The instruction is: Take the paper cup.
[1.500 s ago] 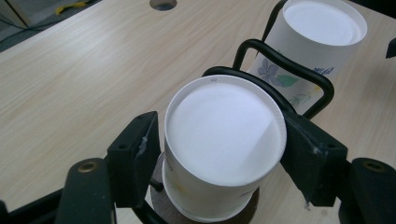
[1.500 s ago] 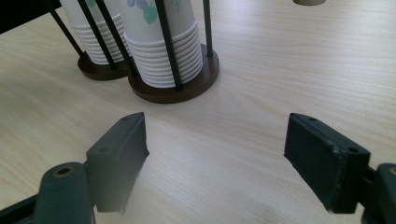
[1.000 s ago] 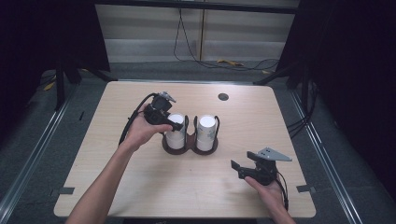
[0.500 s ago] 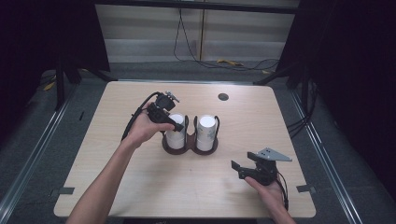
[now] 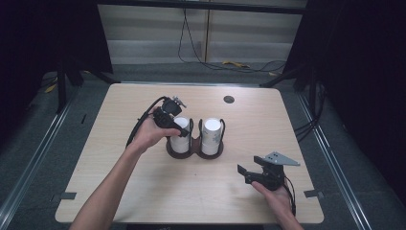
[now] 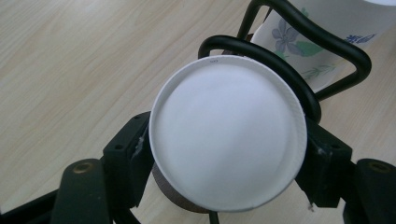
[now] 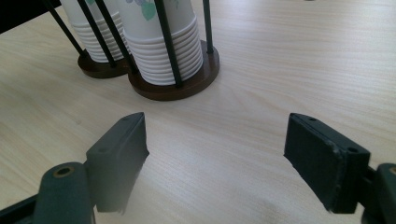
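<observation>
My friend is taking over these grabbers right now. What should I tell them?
Left gripper: jaws on either side of the top cup of the left stack, upside down in the holder; they look closed on it.
Right gripper: open, holding nothing, near the table's front right, clear of the holder.
Cups: two stacks stand in the dark double holder mid-table; the right stack is untouched.
Done: the left cup is gripped, not yet lifted.
Left: probably pull that cup up off its stack, perhaps steadying the holder with the right gripper.

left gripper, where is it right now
In the high view the left gripper is at the table's middle left, its jaws around the top of the left cup stack in the holder.
</observation>
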Tool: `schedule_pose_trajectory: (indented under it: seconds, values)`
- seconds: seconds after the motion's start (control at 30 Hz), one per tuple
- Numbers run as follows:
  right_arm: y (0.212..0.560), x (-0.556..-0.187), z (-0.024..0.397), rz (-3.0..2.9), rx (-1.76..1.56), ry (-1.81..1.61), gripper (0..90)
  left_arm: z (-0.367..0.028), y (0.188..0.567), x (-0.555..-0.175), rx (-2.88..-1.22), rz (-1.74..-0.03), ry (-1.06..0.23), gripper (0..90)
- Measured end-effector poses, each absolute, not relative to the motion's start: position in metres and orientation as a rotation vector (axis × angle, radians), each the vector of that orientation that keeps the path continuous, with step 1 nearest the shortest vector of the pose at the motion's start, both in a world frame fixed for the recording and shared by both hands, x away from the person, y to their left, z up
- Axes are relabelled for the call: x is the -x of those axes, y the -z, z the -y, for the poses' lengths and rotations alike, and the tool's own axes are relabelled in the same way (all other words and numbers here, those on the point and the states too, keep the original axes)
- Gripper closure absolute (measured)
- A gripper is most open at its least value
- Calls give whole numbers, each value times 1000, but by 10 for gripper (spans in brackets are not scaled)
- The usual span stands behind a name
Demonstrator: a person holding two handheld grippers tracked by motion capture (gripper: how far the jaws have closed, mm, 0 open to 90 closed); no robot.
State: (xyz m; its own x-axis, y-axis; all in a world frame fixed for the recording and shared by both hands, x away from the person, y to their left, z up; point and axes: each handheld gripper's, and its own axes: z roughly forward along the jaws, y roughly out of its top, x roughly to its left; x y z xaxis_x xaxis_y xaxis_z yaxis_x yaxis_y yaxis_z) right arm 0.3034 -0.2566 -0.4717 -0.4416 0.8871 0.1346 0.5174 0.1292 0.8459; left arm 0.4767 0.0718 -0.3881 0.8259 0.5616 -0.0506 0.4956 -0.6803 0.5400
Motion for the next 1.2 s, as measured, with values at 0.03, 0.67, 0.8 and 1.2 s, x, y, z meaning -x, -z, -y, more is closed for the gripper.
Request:
schedule_pose_trajectory:
  seconds: [0.03, 0.67, 0.8, 1.2]
  values:
    - [472, -303, 256, -2011, -1354, -1240, 211, -72, 388, -477, -2466, -769, -161, 295]
    - [472, -303, 256, -2014, -1354, -1242, 212, -76, 383, -476, -2424, -782, -152, 328]
    - [472, -304, 255, -2017, -1355, -1241, 212, -77, 382, -475, -2413, -777, -152, 333]
    - [473, -304, 255, -2018, -1359, -1240, 212, -76, 374, -473, -2410, -752, -166, 350]
